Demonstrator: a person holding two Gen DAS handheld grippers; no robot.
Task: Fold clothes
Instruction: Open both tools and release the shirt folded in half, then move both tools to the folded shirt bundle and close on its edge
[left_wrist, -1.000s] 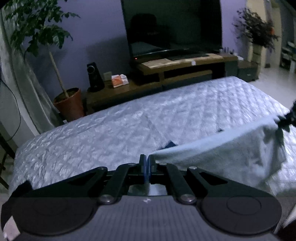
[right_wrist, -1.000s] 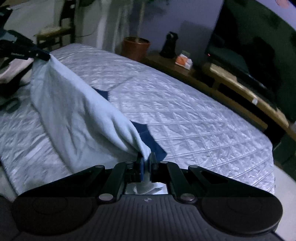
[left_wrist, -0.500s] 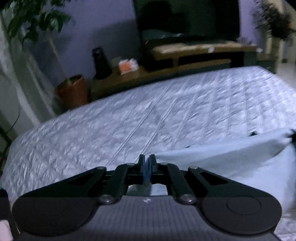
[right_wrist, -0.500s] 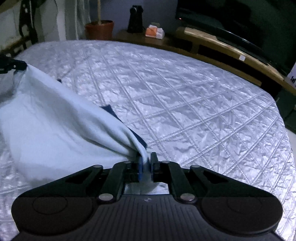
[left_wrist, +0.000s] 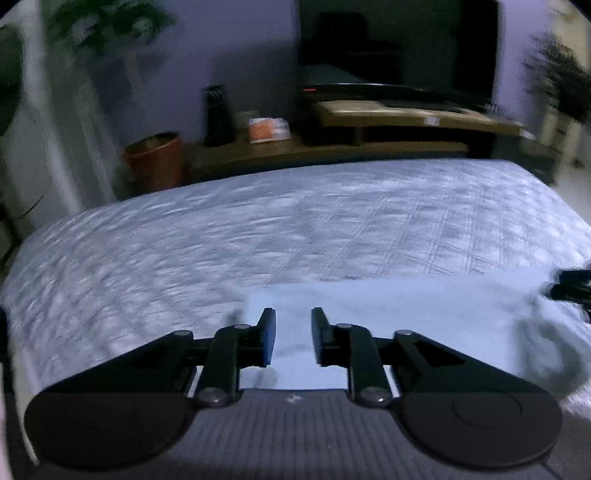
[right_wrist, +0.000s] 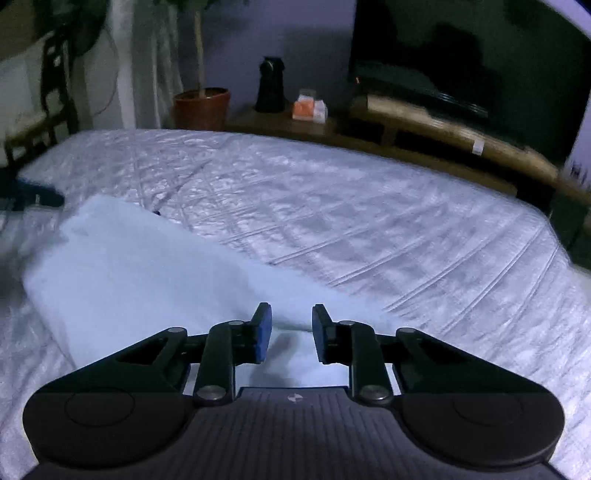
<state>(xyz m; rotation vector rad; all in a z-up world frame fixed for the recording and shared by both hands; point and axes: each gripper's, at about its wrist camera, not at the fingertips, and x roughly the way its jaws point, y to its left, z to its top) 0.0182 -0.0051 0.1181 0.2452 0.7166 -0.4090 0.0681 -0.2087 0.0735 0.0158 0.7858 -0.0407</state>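
A light blue garment lies folded on the quilted bed, its far edge straight across. My left gripper hovers over the garment's left corner; its jaws are opening and the pads do not press the cloth. In the right wrist view the same garment spreads to the left. My right gripper stands over its near right corner, jaws opening, cloth lying loose beneath them. The right gripper's black tip shows at the far right of the left wrist view, and the left gripper's tip at the far left of the right wrist view.
The silver quilted bedspread stretches ahead to the bed's far edge. Beyond it stand a low wooden TV stand with a dark screen, a speaker, an orange-and-white box and a potted plant. A wooden chair stands at the left.
Both grippers were shut on the garment's corners and held it lifted. They came down, the garment now lies flat on the bed, and both pairs of jaws have parted off the cloth.
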